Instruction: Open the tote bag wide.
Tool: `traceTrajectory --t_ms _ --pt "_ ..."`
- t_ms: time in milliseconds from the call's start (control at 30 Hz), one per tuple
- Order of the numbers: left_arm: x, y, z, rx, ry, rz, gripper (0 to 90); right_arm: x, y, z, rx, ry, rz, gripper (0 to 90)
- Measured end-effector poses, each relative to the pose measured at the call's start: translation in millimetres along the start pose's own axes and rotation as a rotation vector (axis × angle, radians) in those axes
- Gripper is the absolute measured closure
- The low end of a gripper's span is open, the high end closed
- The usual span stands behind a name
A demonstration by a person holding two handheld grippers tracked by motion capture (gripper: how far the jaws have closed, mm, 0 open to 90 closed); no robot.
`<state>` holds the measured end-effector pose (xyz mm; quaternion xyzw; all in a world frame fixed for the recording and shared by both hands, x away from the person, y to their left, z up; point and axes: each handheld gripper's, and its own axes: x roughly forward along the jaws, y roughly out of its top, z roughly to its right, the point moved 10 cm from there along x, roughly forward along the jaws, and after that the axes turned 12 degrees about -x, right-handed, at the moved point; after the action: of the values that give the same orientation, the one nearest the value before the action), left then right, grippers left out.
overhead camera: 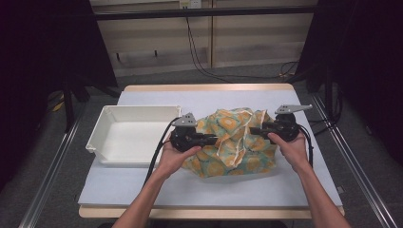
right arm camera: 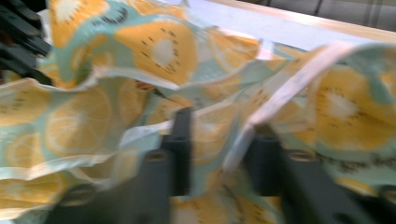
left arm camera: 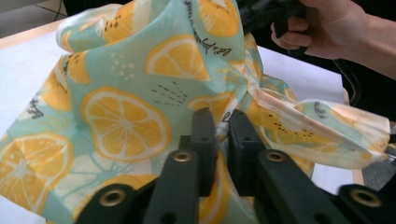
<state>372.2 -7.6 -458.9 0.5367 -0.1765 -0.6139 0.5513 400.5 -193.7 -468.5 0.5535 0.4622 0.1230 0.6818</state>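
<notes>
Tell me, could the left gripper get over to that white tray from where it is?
Probably yes. The white tray sits open right beside the left gripper, nothing between them, though its jaws are pinched on the lemon-print cloth.

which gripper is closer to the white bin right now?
Left. The left gripper sits just past the white bin's right wall, jaws on the lemon-print cloth. The right gripper is at the cloth's far side.
</notes>
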Motion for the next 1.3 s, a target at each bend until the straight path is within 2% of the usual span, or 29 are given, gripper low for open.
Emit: traceTrajectory --t_ms 33,67,100,233,367,433,467,500,600,767,800,933,967,1000,1067,1100,1200,1233,1300 --pt "-0.4 -1.1 0.9 -0.003 -0.003 0.008 86.2 0.2 0.2 -1.5 0.003 0.003 0.005 78.5" --pt "-2.1 -2.3 0.1 -0.002 0.012 0.016 88.5 -0.6 0.5 -3.1 0.007 0.009 0.012 85.9" --pt "-4.3 -3.9 0.0 -0.009 0.008 0.016 89.5 -4.9 0.5 -3.7 0.008 -0.010 0.020 89.1" --pt "-15.8 -8.0 -1.1 -0.027 0.008 0.033 89.7 -13.9 -2.1 -5.3 0.000 -0.027 0.013 89.9" --pt "-30.2 -7.8 -1.7 -0.032 0.019 0.060 89.8 -31.2 -9.9 -6.6 -0.002 -0.046 -0.001 90.0" --pt "-35.0 -9.9 -2.6 -0.017 0.035 0.054 89.8 -44.7 -15.5 -5.2 0.009 -0.061 0.006 90.0" --pt "-37.5 -12.0 -3.2 -0.021 0.039 0.050 89.8 -44.7 -15.5 -5.2 0.009 -0.061 0.006 90.0" --pt "-39.2 -13.8 -3.4 -0.025 0.043 0.049 89.7 -54.3 -21.5 -3.1 0.022 -0.066 0.007 90.0" --pt "-45.0 -19.0 -4.3 -0.028 0.054 0.046 89.7 -61.1 -26.6 -3.2 0.035 -0.065 0.005 90.0" --pt "-53.6 -24.0 -5.0 -0.038 0.055 0.049 89.6 -83.9 -38.2 -9.0 0.019 -0.103 -0.020 90.0" --pt "-54.2 -25.0 -4.8 -0.042 0.055 0.048 89.6 -83.9 -38.2 -9.0 0.019 -0.103 -0.020 90.0" --pt "-55.7 -29.0 -2.2 -0.061 0.033 0.056 89.5 -103.3 -47.1 -9.5 0.029 -0.139 -0.021 90.0" --pt "-56.4 -30.8 -0.4 -0.065 0.021 0.058 89.5 -113.5 -53.1 -9.1 0.054 -0.149 -0.014 90.0" --pt "-56.4 -30.8 -0.4 -0.065 0.021 0.058 89.5 -113.5 -53.1 -9.1 0.054 -0.149 -0.014 90.0" --pt "-57.0 -32.6 1.7 -0.071 0.018 0.058 89.5 -129.5 -64.1 -5.3 0.073 -0.185 -0.017 90.0" --pt "-57.9 -33.7 2.2 -0.069 0.015 0.052 89.5 -129.5 -64.1 -5.3 0.073 -0.185 -0.017 90.0" --pt "-61.3 -34.7 5.8 -0.083 -0.004 0.064 89.6 -145.7 -74.2 -2.5 0.095 -0.217 -0.020 90.0" --pt "-63.2 -35.6 9.1 -0.094 -0.027 0.074 89.6 -149.1 -76.6 -2.5 0.099 -0.222 -0.022 90.0" --pt "-65.2 -40.3 11.3 -0.083 -0.018 0.060 89.6 -157.3 -84.3 -1.5 0.103 -0.244 -0.034 90.0"
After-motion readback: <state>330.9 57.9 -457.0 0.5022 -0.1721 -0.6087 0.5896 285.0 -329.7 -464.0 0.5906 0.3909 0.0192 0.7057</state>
